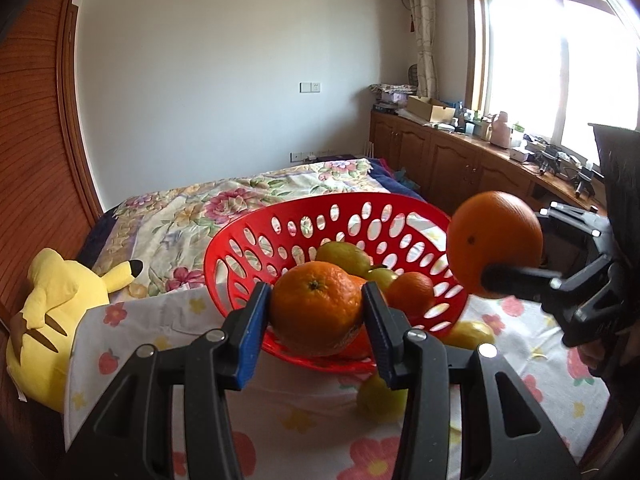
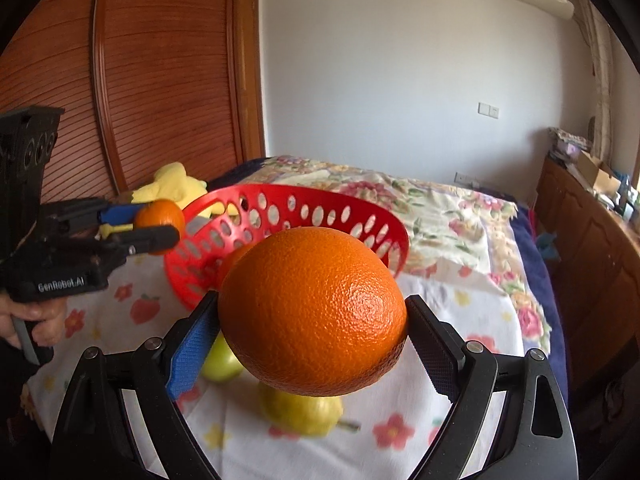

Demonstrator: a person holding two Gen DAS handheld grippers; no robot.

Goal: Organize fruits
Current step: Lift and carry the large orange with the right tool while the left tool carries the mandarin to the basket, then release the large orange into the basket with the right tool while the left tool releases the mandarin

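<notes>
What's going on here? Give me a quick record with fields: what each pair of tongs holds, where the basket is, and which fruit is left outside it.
left tongs: shut on a small orange
right tongs: shut on a large orange
basket: red, perforated, on the flowered cloth
in basket: a pear, another orange, other fruit partly hidden
outside basket: yellow-green fruits on the cloth
nearby: yellow plush toy
</notes>
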